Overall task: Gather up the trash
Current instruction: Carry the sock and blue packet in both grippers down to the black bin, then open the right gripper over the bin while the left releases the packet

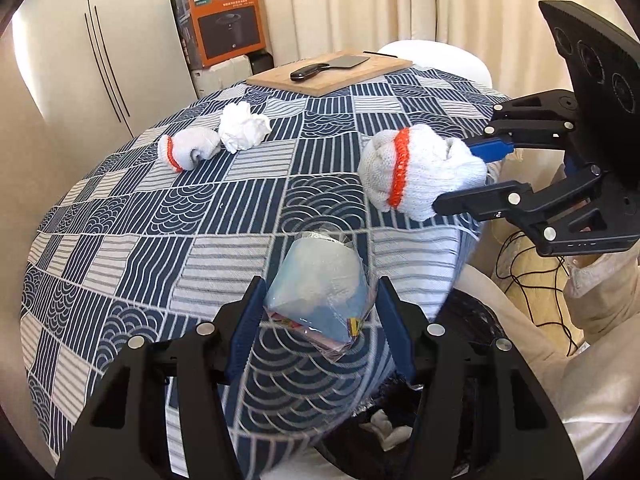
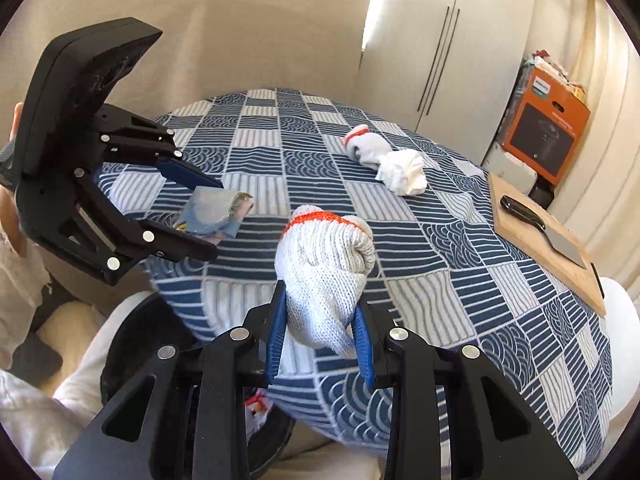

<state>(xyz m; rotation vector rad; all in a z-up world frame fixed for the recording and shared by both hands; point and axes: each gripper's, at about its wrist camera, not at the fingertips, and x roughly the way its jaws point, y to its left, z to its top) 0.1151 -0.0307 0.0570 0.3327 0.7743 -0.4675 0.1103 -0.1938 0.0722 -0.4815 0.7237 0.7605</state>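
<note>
This is a lived-in room of a home, with a dining or kitchen corner; the surface [image 1: 168, 216] wears a blue-and-white patchwork-print cloth; a wooden cutting board [image 1: 332, 70] lies at its far edge with a cleaver [image 1: 328, 66] resting on it; pale pleated curtains [image 1: 360, 4] hang behind; tall white cupboard doors [image 1: 100, 48] with slim dark handles fill one wall; an orange Philips appliance box [image 1: 224, 20] is stacked on other cartons in the corner, papers heaped on top; a white rounded chair [image 1: 440, 54] stands just past the board.
</note>
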